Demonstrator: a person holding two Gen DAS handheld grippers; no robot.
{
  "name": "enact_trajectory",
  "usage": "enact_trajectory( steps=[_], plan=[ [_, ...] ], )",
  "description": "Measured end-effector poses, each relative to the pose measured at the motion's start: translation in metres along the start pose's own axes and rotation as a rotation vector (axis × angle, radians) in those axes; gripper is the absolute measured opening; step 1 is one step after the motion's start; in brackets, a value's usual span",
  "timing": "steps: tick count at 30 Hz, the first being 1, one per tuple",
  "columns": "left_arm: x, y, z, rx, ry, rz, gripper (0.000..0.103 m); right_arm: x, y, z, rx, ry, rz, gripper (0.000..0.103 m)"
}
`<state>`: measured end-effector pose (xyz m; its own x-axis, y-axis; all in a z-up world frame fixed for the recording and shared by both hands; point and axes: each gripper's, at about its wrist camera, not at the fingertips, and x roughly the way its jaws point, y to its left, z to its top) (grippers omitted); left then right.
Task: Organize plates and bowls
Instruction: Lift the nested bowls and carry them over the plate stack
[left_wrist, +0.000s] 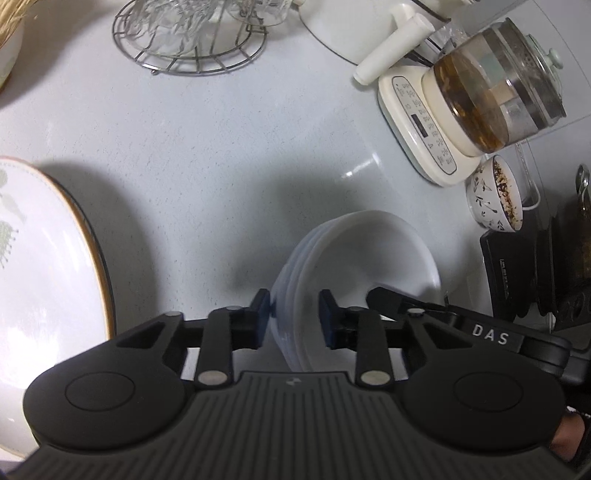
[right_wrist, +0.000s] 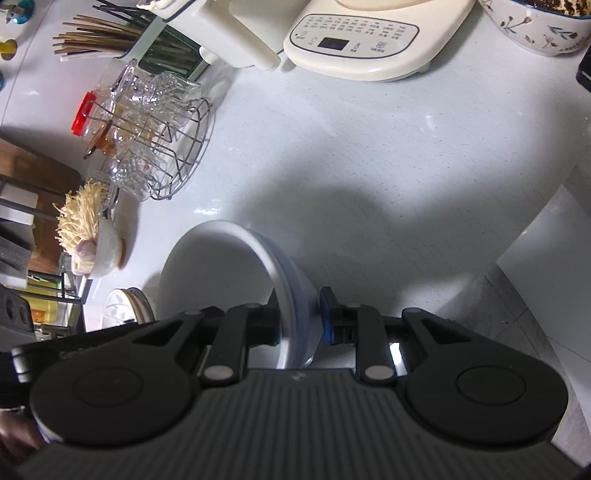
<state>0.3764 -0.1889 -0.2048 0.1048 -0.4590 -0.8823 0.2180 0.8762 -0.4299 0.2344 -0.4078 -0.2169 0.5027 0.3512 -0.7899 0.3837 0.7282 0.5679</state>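
Note:
A stack of white bowls (left_wrist: 354, 258) is held between both grippers above the pale counter. My left gripper (left_wrist: 295, 314) is shut on the stack's left rim, one pad outside and one inside. My right gripper (right_wrist: 301, 317) is shut on the opposite rim of the same stack (right_wrist: 221, 266); its body also shows in the left wrist view (left_wrist: 443, 314). A large white plate with a gold rim and green leaf print (left_wrist: 44, 280) lies at the left. It shows small in the right wrist view (right_wrist: 127, 301).
A wire rack of glasses (left_wrist: 188, 33) stands at the back. A cream kettle base with a glass teapot (left_wrist: 480, 96) and a patterned bowl of tea leaves (left_wrist: 495, 199) stand at the right. A bowl of enoki mushrooms (right_wrist: 88, 236) and a chopstick holder (right_wrist: 147, 44) stand at the left.

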Motion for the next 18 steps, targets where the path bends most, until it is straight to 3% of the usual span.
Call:
enact_trajectory(
  steps=[1,5,18],
  plan=[
    [0.000,0.001,-0.002,-0.002,-0.005,0.000,0.022,-0.001,0.000,-0.001,-0.005,-0.003,-0.002,0.023],
    [-0.002,0.003,-0.008,-0.015,-0.021,0.010,0.019,-0.002,0.001,-0.002,-0.021,0.005,-0.009,0.024],
    [-0.058,0.005,-0.009,0.034,-0.075,-0.015,0.020,-0.032,0.039,-0.009,-0.068,-0.064,0.008,0.024]
  ],
)
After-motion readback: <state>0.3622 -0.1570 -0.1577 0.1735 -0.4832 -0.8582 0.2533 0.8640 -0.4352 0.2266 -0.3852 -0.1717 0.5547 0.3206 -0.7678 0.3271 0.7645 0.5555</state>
